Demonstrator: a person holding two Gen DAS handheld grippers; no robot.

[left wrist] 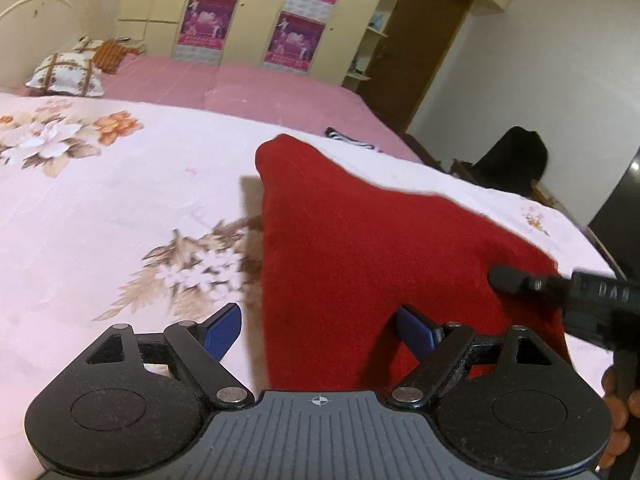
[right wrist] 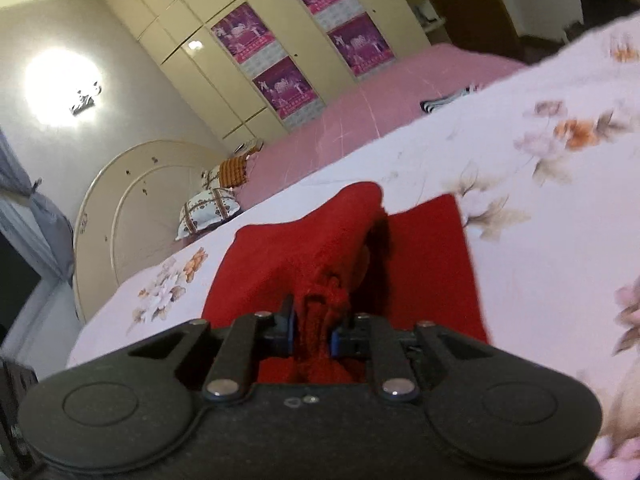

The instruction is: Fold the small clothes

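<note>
The red cloth (right wrist: 304,256) looks soft and light; the right gripper (right wrist: 312,332) pinches its bunched edge, while the left gripper (left wrist: 320,328) stands spread over its near edge on the bed (left wrist: 120,200).

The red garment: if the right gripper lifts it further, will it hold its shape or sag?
Probably sag: the red garment already bunches into folds where the right gripper pinches it. Its fuzzy knit suggests little slipping. It looks light, tenting up from one pinch.

The red fuzzy knit garment (left wrist: 360,240) was matt, napped cloth. Beneath it, the pale pink floral cotton bedsheet (left wrist: 120,184) looked smooth. Beyond the garment, the cream wardrobe doors (right wrist: 192,64) were glossy. The left gripper (left wrist: 320,328) bore ribbed blue plastic pads (left wrist: 222,330).
</note>
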